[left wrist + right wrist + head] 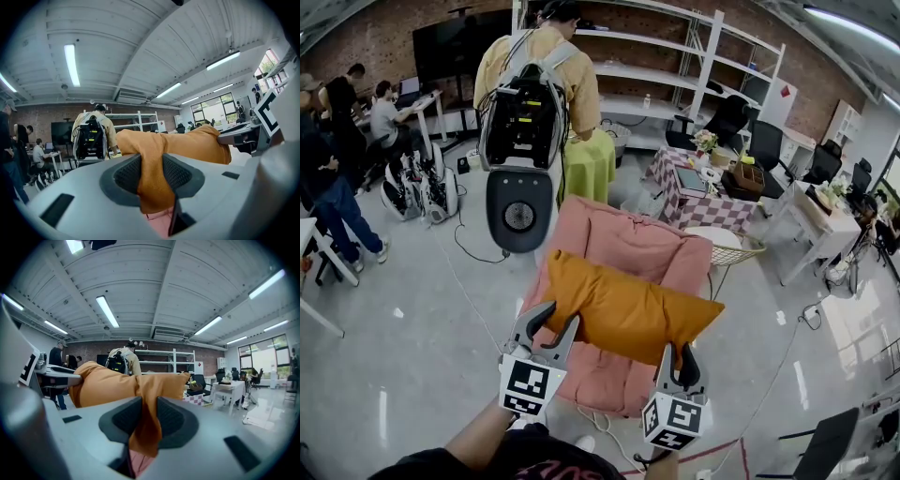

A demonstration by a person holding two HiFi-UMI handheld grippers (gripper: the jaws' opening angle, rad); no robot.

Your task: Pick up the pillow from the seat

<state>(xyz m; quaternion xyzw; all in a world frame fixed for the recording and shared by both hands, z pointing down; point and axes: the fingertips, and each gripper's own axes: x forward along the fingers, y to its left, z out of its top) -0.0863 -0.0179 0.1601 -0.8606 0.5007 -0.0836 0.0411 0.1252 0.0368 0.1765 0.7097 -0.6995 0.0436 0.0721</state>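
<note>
- We find little writing to read. The red lettering on the dark shirt [546, 466] at the bottom edge of the head view is cut off. The red sign [785, 91] on a white cabinet is too small to make out.
- Each marker cube [528, 386] carries black-and-white square patterns.
- The left hand-held gripper [555, 323] is clamped on the near left edge of the orange pillow [623, 309]. Its own view shows a fold of fabric pinched between the ribbed pads [126, 173].
- The right hand-held gripper [682, 364] is clamped on the pillow's near right edge. In its own view a fold hangs between its pads [171, 418].
- The pillow stretches between the two, over the pink seat [619, 239]. We cannot tell whether it touches the cushion.
- Only the head view shows the whole seat, the grey floor [422, 319] and the counter [703, 206] with its checked cloth.
- The gripper views show only a pink sliver under the pinched fabric. They add the ribbed white ceiling [154, 282] with its light strips, and each catches the other hand-held gripper at its edge.
- We count one pillow, one seat, two hand-held grippers and two marker cubes. One person [572, 75] wearing a backpack rig [525, 117] stands beyond the seat.
</note>
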